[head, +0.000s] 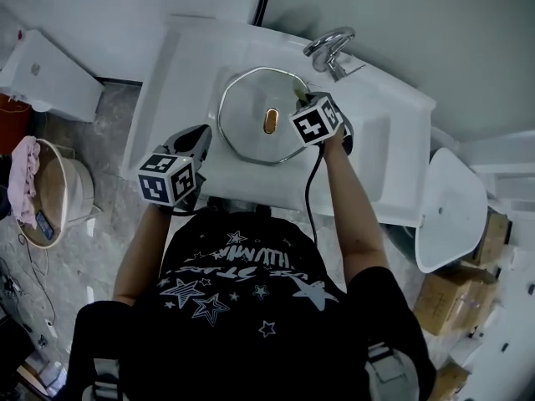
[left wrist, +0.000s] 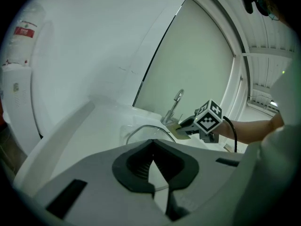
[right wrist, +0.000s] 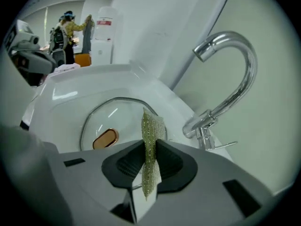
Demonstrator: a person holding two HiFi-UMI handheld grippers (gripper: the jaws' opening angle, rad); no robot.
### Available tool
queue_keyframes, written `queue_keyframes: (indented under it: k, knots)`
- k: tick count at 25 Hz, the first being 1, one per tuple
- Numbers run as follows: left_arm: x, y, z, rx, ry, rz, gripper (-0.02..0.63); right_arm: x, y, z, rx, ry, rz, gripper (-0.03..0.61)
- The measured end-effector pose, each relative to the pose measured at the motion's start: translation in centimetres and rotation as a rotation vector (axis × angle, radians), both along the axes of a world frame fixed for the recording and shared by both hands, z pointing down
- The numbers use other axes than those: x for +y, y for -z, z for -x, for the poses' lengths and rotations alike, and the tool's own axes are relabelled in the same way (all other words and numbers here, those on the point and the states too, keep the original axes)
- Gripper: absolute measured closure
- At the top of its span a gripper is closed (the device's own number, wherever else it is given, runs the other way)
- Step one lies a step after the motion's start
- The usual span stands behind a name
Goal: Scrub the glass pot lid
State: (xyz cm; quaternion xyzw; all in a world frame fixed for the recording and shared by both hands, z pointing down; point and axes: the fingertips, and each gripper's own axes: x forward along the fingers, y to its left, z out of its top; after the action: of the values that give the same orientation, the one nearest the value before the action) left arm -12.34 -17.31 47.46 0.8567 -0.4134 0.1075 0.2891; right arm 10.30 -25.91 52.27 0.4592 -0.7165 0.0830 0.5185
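- Head view, far left: a round pale basket (head: 71, 192) stands on the floor with a crumpled pink cloth (head: 23, 174) draped over its rim.
- The left claw (head: 199, 137) is held at the near left edge of the white sink (head: 180, 65). That elbow is bent, and the claw's checker-marked cube points back toward the person. In the left gripper view its dark ribbed pads (left wrist: 141, 166) meet at the tips with nothing between them.
- The glass pot lid (head: 251, 98) lies flat in the smooth, glossy basin. It is clear and roughly octagonal, with a thin metal rim and an oval copper-coloured knob (head: 270, 121) at its middle.
- The right claw (head: 303, 100) reaches in on a bare, nearly straight forearm (head: 351, 199). It pinches a coarse, glittery green-gold scouring pad (right wrist: 151, 126), which stands upright on edge between the pads.
- The pad hangs over the lid's rim on the faucet side; whether it touches the glass cannot be made out.
- A curved, polished chrome faucet (head: 330, 44) rises just beyond, at the sink's far right.
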Motion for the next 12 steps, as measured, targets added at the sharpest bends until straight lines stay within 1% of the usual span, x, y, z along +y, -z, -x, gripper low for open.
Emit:
queue_keyframes:
  k: [4, 6, 9, 12]
  knots:
    - [-0.8, -0.2, 1.1, 0.002, 0.007, 0.006, 0.606, -2.0, -1.8, 0.0, -0.027, -0.168, 0.029, 0.511]
    - [-1.3, -0.5, 1.7, 0.001, 0.010, 0.014, 0.606, -2.6, -3.1, 0.0, -0.038, -0.231, 0.040, 0.511]
    - [-1.7, -1.1, 2.3, -0.002, 0.013, 0.028, 0.606, -3.4, -4.4, 0.5, -0.058, -0.284, 0.052, 0.508]
    - [-2.2, -1.5, 2.8, -0.004, 0.015, 0.039, 0.606, -4.0, -5.1, 1.6, -0.112, -0.331, 0.066, 0.502]
